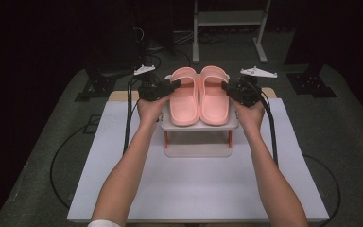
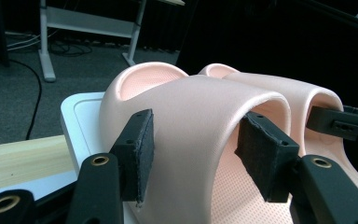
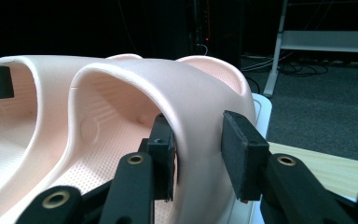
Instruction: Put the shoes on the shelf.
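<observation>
Stand: we saw a small white stand (image 1: 199, 126) on the white table top (image 1: 198, 189), well toward the far side, with red legs and a lower shelf under its top tray.
What the stand held: a pair of pink slippers side by side on the top tray, toes pointing to the far end; the lower shelf looked bare as far as we could see.
Left slipper: the left slipper (image 1: 184, 97) lay on the left half of the tray; in the left gripper view (image 2: 200, 140) its strap arched up over a dotted footbed.
Right slipper: the right slipper (image 1: 214, 96) lay just beside it, on the right half; its strap rose the same way in the right gripper view (image 3: 168, 107).
Left gripper: our left gripper (image 1: 170, 88) came in from the left, its jaws straddling the outer side of the left slipper's strap, one pad outside and one under the arch; the outer pad seemed to touch, the inner pad (image 2: 261, 161) stood off, so we saw no grip.
Right gripper: our right gripper (image 1: 229, 88) came in from the right, its jaws either side of the right slipper's strap wall (image 3: 198, 156); the inner pad lay against it and the outer pad was apart, so the jaws were open around it.
Hands: both hands rested at the stand's sides.
</observation>
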The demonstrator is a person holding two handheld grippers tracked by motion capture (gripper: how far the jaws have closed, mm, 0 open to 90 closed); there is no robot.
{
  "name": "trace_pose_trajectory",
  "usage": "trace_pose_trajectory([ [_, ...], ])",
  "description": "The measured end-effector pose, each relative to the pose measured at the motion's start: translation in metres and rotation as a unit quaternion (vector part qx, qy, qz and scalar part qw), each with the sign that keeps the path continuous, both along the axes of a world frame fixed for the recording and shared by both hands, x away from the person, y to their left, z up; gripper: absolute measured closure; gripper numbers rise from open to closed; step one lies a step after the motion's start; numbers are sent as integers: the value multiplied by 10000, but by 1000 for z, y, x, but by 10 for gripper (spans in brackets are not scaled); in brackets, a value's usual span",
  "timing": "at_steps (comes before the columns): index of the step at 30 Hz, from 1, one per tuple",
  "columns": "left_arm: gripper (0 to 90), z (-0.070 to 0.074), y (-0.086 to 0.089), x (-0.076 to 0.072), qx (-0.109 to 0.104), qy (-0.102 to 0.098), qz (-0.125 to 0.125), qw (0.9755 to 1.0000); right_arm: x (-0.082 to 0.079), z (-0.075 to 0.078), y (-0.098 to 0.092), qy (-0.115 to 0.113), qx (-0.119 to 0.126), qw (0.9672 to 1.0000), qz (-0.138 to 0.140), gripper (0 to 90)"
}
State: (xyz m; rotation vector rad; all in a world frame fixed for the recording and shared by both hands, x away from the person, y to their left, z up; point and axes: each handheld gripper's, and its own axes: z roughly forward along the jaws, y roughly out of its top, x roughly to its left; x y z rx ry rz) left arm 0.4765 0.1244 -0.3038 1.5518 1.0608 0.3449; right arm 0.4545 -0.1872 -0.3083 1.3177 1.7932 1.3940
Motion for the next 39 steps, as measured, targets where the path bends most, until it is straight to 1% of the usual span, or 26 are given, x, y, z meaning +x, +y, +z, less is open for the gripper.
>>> trace_pose_trajectory([
  [8, 462, 0, -1, 4, 6, -2, 19, 10000, 4, -1, 1, -15, 50, 10000, -30, 650],
  [13, 462, 0, -1, 6, 14, -6, 32, 10000, 7, 0, 1, -19, -5, 10000, -31, 650],
  [22, 463, -1, 0, 10, -6, -20, 62, 10000, 11, 0, 3, 12, 26, 10000, -50, 650],
  [27, 463, -1, 0, 10, 42, -43, 45, 10000, 12, 0, 2, 19, 46, 10000, -42, 650],
  [31, 462, 0, 0, 9, 84, -54, 35, 9999, 11, 0, 3, -11, -3, 10000, -58, 644],
  [33, 460, 0, 0, 8, 95, -62, 30, 9999, 11, 0, 3, 12, 30, 10000, -59, 638],
  [35, 454, 0, 1, 8, 84, -44, 2, 10000, 11, 0, 2, 5, 26, 10000, -44, 627],
  [36, 438, 0, 2, 8, 26, -4, -56, 10000, 11, 0, 2, 1, 29, 10000, -33, 615],
  [37, 420, 0, 2, 9, -39, 19, -72, 10000, 11, 0, 1, 34, 83, 10000, -16, 593],
  [38, 414, 0, 3, 8, -65, 46, -79, 9999, 11, 0, 1, 71, 123, 9999, -7, 583],
  [39, 412, 0, 4, 8, -64, 29, -85, 9999, 12, -1, 0, 62, 143, 9999, 5, 570],
])
